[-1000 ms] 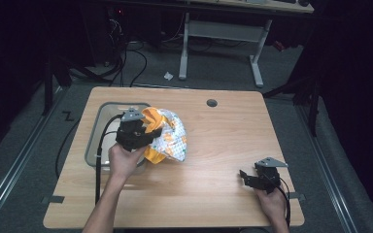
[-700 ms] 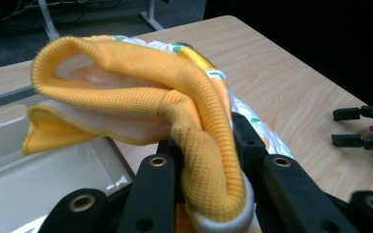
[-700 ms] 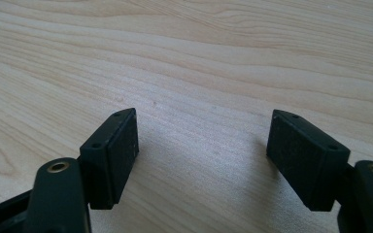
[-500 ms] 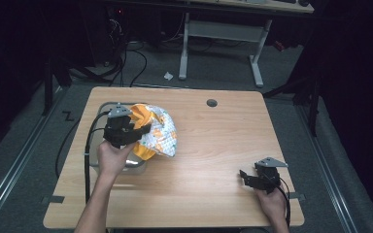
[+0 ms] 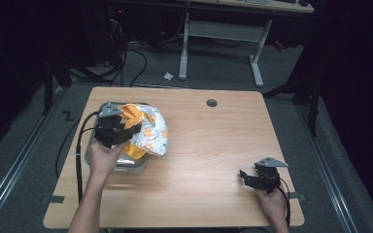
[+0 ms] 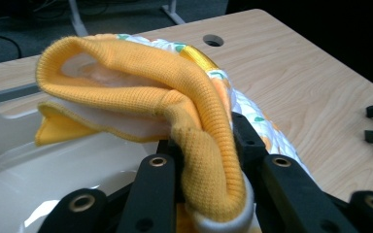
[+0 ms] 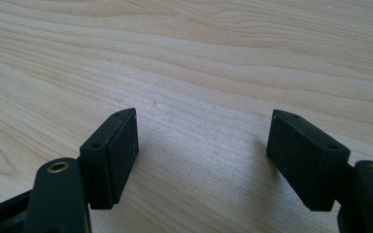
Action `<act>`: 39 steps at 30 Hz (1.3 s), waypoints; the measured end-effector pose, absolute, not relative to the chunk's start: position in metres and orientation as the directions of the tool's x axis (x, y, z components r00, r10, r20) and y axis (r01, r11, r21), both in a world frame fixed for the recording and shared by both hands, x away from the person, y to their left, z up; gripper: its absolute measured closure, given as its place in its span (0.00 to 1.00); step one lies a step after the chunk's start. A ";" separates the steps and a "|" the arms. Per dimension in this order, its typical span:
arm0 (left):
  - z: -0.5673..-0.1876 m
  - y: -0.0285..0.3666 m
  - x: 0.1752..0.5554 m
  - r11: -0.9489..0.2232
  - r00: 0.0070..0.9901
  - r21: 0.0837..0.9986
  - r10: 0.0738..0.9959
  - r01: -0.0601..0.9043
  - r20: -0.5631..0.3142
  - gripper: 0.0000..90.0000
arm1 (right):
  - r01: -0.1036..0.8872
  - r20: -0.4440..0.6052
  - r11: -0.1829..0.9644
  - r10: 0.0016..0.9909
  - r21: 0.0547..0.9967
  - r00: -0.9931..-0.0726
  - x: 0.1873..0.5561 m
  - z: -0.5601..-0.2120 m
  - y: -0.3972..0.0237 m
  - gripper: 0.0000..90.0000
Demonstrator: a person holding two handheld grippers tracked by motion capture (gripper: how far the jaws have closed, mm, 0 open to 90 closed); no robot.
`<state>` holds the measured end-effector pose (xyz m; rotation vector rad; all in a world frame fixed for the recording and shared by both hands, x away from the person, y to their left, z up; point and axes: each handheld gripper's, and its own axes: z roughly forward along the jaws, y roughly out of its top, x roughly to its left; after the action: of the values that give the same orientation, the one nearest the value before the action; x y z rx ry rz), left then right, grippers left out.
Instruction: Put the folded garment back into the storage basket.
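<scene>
High view, bin: metal tray (image 5: 135,165) at table's (image 5: 213,145) left edge.
Garment (image 5: 146,130): orange-and-white, bunched above tray.
Left gripper (image 5: 126,131): clenched on garment's cuff.
Right gripper (image 5: 246,177): jaws spread, nothing between, near-right.
Room: bare wood between.

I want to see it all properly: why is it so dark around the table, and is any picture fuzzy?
High view: light falls on the table, the floor behind stays dark. Left gripper view: the orange cloth looks sharp. Right gripper view: wood grain crisp, soft shadows.
</scene>
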<state>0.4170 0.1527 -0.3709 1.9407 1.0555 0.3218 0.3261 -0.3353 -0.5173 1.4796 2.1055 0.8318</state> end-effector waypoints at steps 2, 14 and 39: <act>-0.372 0.154 0.417 -0.259 0.601 0.794 0.783 0.549 -0.160 0.83 | 0.682 -0.009 0.249 0.942 0.688 -0.335 0.326 -0.517 -0.335 0.30; -0.386 0.173 0.421 -0.251 0.555 0.763 0.816 0.596 -0.165 0.83 | 0.682 -0.009 0.249 0.942 0.688 -0.335 0.326 -0.517 -0.335 0.31; -0.422 0.184 0.433 -0.245 0.442 0.682 0.888 0.689 -0.128 0.83 | 0.681 -0.009 0.250 0.942 0.688 -0.336 0.326 -0.517 -0.335 0.31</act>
<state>0.4333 0.1842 -0.4222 2.0134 1.3194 0.3743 0.3262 -0.3354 -0.5173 1.4786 2.1053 0.8323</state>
